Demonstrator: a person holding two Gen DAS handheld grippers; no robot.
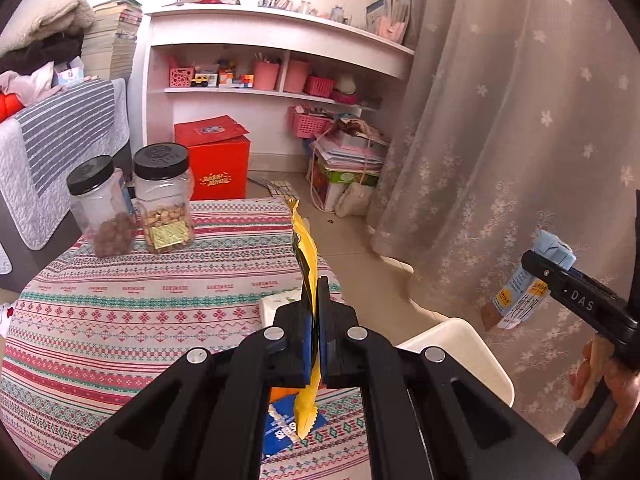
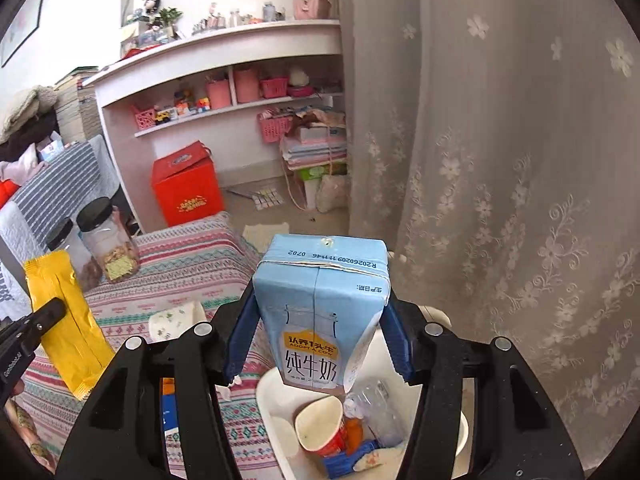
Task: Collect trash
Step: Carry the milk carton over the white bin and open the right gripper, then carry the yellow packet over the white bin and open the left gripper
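Note:
My left gripper (image 1: 319, 300) is shut on a yellow snack wrapper (image 1: 306, 256) and holds it upright above the patterned tablecloth (image 1: 120, 300); the wrapper also shows in the right wrist view (image 2: 68, 320). My right gripper (image 2: 318, 312) is shut on a light blue milk carton (image 2: 320, 300), held above a white trash bin (image 2: 280, 420). The carton also shows in the left wrist view (image 1: 532, 280), to the right of the bin's rim (image 1: 460, 344). The bin holds a paper cup (image 2: 324, 428), a clear plastic bottle (image 2: 380, 412) and other wrappers.
Two black-lidded plastic jars (image 1: 164, 200) with snacks stand at the table's far left. A tissue pack (image 2: 176, 318) and a blue packet (image 1: 280, 432) lie on the cloth. A floral curtain (image 1: 500, 120) hangs on the right. A red box (image 1: 220, 168) and shelves stand behind.

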